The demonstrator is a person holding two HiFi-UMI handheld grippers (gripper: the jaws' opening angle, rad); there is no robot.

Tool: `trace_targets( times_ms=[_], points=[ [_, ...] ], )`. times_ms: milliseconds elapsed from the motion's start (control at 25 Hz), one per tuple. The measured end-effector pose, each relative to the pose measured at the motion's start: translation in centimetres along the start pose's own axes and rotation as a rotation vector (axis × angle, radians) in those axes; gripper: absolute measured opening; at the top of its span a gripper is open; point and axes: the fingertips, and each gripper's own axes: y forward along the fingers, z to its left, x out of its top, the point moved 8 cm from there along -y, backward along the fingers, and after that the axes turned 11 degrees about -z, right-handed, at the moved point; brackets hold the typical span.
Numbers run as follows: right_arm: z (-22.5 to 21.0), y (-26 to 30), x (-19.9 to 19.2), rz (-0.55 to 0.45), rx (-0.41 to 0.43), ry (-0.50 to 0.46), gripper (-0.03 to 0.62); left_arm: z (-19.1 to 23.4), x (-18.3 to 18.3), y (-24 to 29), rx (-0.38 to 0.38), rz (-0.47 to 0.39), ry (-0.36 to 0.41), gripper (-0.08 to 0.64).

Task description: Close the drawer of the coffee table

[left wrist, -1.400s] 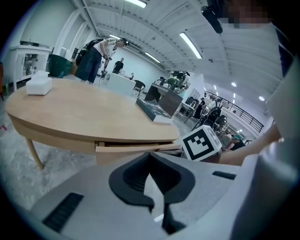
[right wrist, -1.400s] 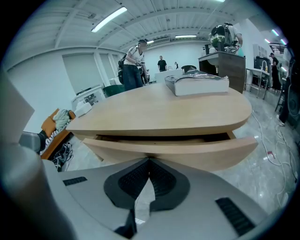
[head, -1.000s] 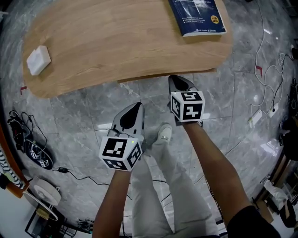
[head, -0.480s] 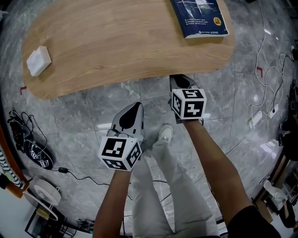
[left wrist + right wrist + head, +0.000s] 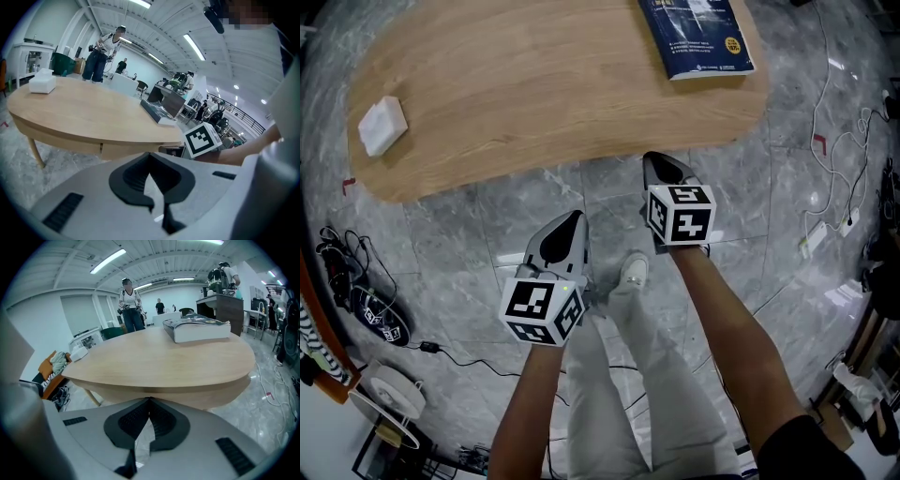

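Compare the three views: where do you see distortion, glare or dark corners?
Head view: fisheye bows the coffee table; bright glare patches on the marble floor. Left gripper view: black corners, strip light blown out. Right gripper view: black corners too, book sharp.

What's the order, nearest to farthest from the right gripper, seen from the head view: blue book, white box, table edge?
1. Table edge, just ahead of the right gripper.
2. Blue book, beyond that edge, to the right.
3. White box, far left end.
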Motion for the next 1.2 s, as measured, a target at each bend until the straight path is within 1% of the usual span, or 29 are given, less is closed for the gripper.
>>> trace_targets(
  times_ms=[240,600,920,1200],
  points=[
    [1.2,-3.1,1.2,-0.010,0.000,0.014,0.012,-0.8,2.1,-1.8,-0.010,-0.001,0.019,0.002],
    [3.8,-10.7,7.1,-0.092,0.012,0.029,0.011,-4.6,8.1,-5.2,-0.060,-0.030,0.064,0.002],
    [7.6,-18.1,11.9,-0.163,0.058,0.004,0.012,-6.9,13.4,-9.3,-0.075,-0.085,0.107,0.002],
    [11.6,-24.7,15.3,-0.211,0.077,0.003,0.011,-9.5,16.0,-14.0,-0.098,-0.088,0.125,0.002]
  ],
)
